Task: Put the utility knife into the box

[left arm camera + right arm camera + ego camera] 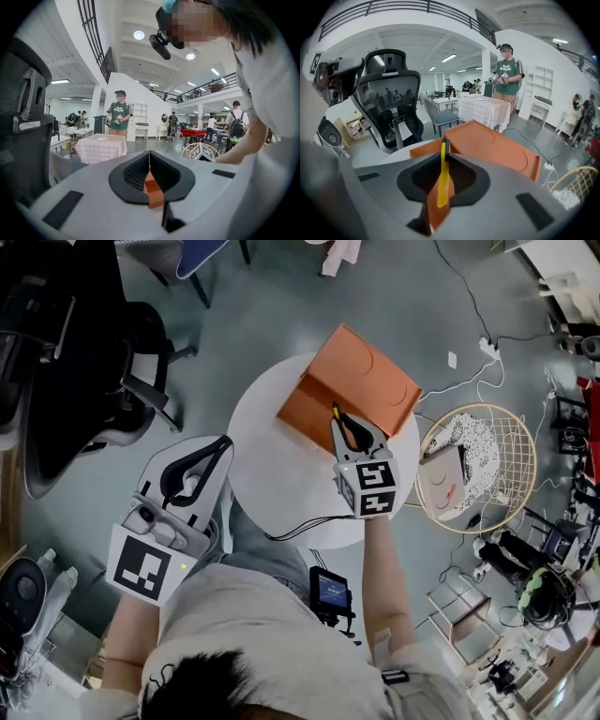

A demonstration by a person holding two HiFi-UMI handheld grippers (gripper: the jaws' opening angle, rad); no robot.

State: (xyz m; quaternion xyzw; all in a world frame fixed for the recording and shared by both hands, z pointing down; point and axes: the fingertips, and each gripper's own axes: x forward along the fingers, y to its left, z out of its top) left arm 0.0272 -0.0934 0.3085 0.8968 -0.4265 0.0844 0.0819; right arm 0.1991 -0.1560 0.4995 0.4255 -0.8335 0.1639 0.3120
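Note:
An orange box [352,385] lies open on the round white table [272,479], its lid tipped back toward the far side. My right gripper [351,430] hovers at the box's near edge, shut on a yellow utility knife [336,412] whose tip sticks out past the jaws toward the box. In the right gripper view the utility knife [442,180] stands on edge between the jaws, with the box [497,147] just beyond. My left gripper [221,446] hangs off the table's left side. Its jaws meet with nothing between them in the left gripper view [149,158].
A black office chair [84,362] stands left of the table. A round wicker seat [473,465] with a cushion sits to the right. Cables and a power strip [487,345] lie on the floor behind. A person in a green shirt [506,70] stands farther off.

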